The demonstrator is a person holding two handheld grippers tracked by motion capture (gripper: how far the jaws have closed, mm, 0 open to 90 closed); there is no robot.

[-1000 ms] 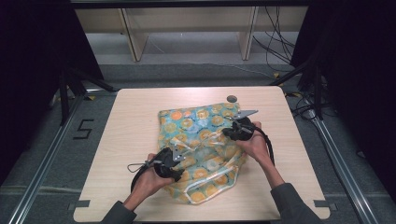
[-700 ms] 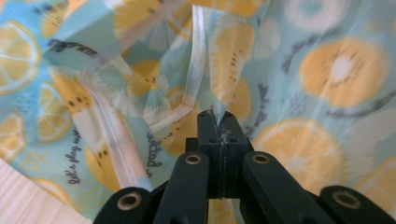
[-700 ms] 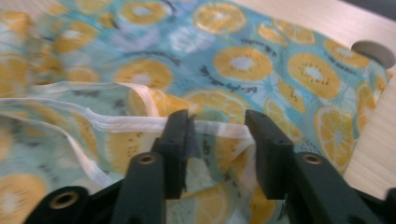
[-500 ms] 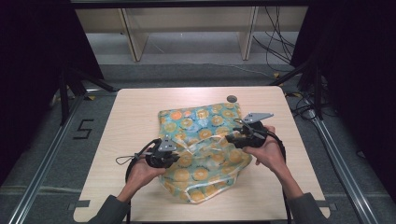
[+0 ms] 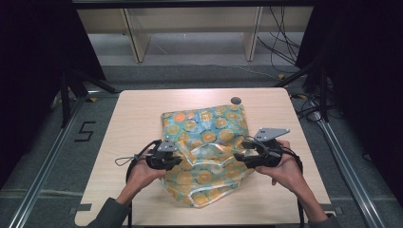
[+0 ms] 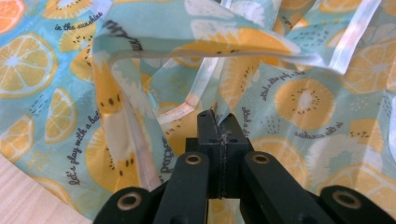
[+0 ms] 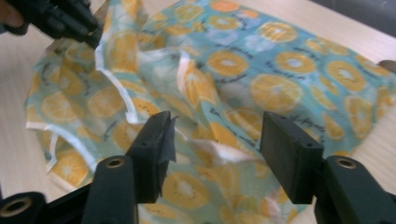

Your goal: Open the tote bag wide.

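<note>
A fruit-print cloth (image 5: 209, 147) lies crumpled mid-table (image 5: 133, 118), its long axis running from the near edge toward the far right corner. The left gripper (image 5: 177, 160) pinches a fold at its left edge; its clamped jaws hide the pinched spot. The right gripper (image 5: 239, 156), jaws just opened and apart, hovers at the right edge, holding nothing.

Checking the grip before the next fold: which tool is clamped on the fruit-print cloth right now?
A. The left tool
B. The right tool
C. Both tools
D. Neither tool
A: the left tool is shut on a fold of the fruit-print cloth, while the right tool, which has just been opening, has its jaws apart above the cloth.
</note>
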